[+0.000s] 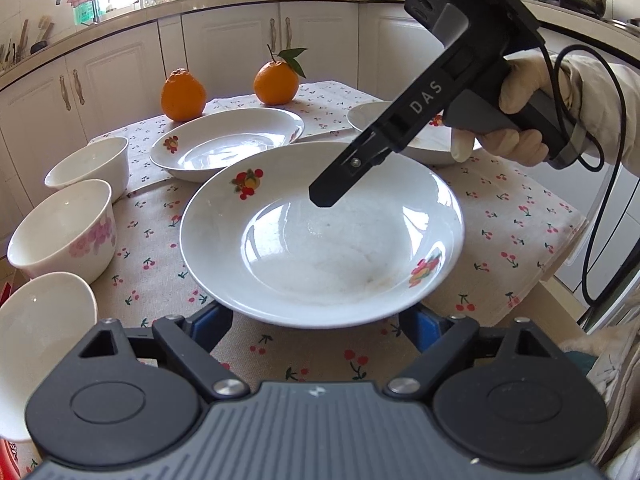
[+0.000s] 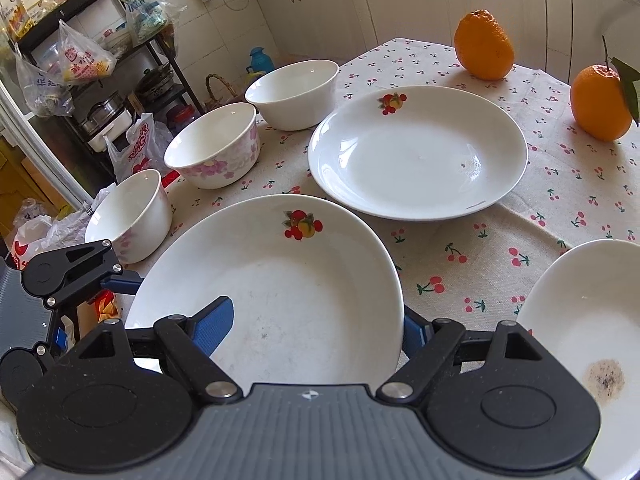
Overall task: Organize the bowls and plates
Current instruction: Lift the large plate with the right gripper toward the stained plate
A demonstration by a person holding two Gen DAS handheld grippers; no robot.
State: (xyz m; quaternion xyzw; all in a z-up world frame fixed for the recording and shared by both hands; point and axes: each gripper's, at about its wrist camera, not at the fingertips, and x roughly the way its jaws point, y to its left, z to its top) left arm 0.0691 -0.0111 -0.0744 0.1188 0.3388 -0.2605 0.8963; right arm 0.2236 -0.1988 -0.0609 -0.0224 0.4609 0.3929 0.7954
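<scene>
A white deep plate with fruit prints (image 1: pixel 320 236) lies on the cherry-print tablecloth, and also shows in the right wrist view (image 2: pixel 288 292). My left gripper (image 1: pixel 316 320) is open, its blue fingers (image 1: pixel 212 326) spread under the plate's near rim. My right gripper (image 2: pixel 316 324) is open astride the plate's right rim, one finger (image 2: pixel 214 322) over the inside, the other outside. It also shows from the left wrist (image 1: pixel 324 196). A second fruit-print plate (image 2: pixel 418 152) lies behind. A third plate (image 2: pixel 592 344) is at right. Three white bowls (image 2: pixel 212 146) line the left edge.
Two oranges (image 2: pixel 484 46) (image 2: pixel 598 102) stand at the table's far side. Kitchen cabinets (image 1: pixel 120 76) run behind the table. A shelf with bags (image 2: pixel 80 56) stands left of the table. The table edge (image 1: pixel 556 280) is near on the right.
</scene>
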